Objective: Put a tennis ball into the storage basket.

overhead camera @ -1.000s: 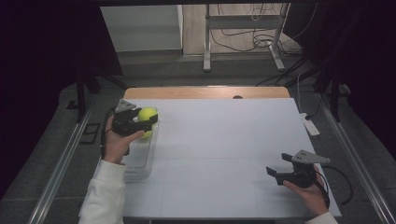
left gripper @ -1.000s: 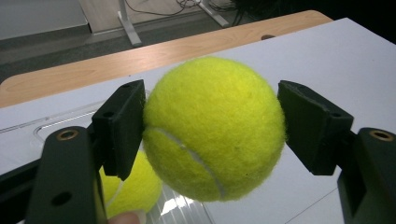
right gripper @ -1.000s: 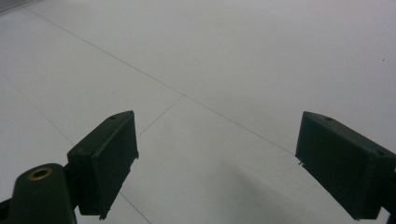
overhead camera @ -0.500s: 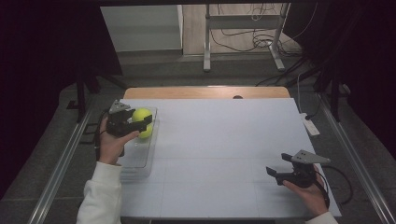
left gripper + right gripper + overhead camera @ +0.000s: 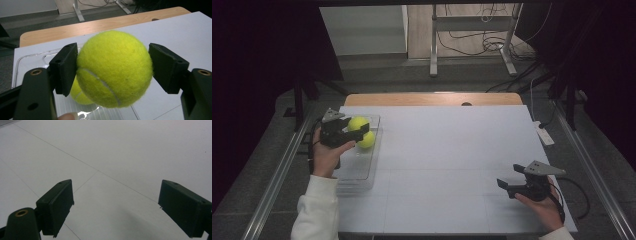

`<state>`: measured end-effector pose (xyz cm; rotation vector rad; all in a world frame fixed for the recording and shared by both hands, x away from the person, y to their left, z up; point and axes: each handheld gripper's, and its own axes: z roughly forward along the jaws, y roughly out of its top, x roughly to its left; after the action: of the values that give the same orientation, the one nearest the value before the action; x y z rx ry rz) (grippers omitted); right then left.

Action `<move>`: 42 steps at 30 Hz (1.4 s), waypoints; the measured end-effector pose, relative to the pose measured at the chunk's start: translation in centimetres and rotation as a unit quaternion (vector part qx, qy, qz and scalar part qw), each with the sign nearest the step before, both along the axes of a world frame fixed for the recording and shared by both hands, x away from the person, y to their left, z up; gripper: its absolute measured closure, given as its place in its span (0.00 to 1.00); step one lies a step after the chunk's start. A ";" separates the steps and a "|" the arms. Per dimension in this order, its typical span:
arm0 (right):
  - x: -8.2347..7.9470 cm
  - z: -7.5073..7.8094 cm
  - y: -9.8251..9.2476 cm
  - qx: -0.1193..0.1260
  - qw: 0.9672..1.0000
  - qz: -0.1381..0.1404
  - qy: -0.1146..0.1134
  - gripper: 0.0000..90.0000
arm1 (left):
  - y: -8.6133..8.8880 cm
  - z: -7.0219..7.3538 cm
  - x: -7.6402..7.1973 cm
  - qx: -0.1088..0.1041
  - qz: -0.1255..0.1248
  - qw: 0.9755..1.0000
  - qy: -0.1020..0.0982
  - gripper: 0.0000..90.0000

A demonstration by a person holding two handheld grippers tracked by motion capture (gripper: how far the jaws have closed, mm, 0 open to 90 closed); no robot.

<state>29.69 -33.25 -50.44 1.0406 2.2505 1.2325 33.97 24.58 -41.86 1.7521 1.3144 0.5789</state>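
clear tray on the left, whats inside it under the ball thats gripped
A second tennis ball lies in the clear tray, beneath the held tennis ball; that ball and the left gripper cover most of it.

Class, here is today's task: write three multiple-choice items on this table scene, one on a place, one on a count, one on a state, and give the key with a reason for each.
1. Where is the clear tray?
A. at the table's left edge
B. at the table's right edge
C. on the floor

2. How many tennis balls are in the scene?
A. one
B. two
C. four

3. How do the right gripper's jaws stand?
A. shut on a ball
B. shut on a cable
C. open, with nothing between them

Key:
1 A, as the high view has the tray at the left edge of the white table.
2 B, as the left gripper holds one tennis ball and a second ball lies in the tray beneath it.
3 C, as the right gripper view has bare table between the wide-apart jaws.
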 end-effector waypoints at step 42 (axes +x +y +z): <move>0.0 0.0 0.1 -0.002 1.000 0.000 0.001 0.15 | 3.5 -1.0 -1.2 0.011 0.045 0.999 0.018 0.31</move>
<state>29.71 -33.19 -50.45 1.0420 2.2528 1.2270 32.75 28.11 -42.83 1.7353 1.4226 0.6162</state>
